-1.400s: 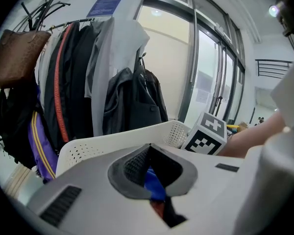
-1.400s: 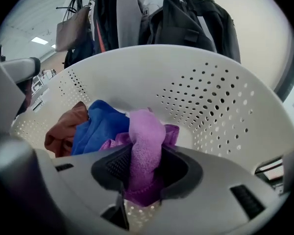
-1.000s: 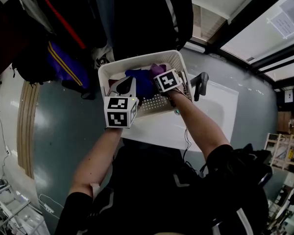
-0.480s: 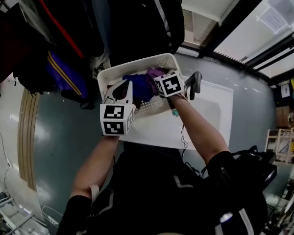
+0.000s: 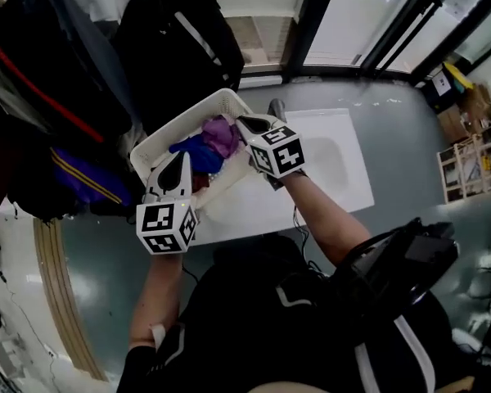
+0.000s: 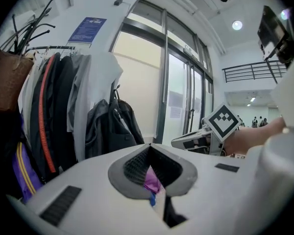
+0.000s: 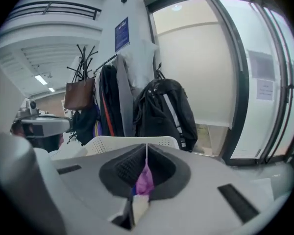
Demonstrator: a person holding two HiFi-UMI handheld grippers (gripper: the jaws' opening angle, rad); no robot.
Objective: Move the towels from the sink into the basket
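The right gripper point(image 7: 146, 152) has just been closing its jaws. They now stand together with nothing clamped; the purple behind their tips is the purple towel point(image 5: 222, 133) below. The left gripper point(image 6: 149, 146) also has its jaws together and appears empty. Both hover over the basket point(image 5: 188, 115) at the far-left corner of the sink point(image 5: 344, 185). The basket holds the purple towel and a blue towel point(image 5: 194, 151). The basin lies to the right, nearer the right gripper, and shows no towel.
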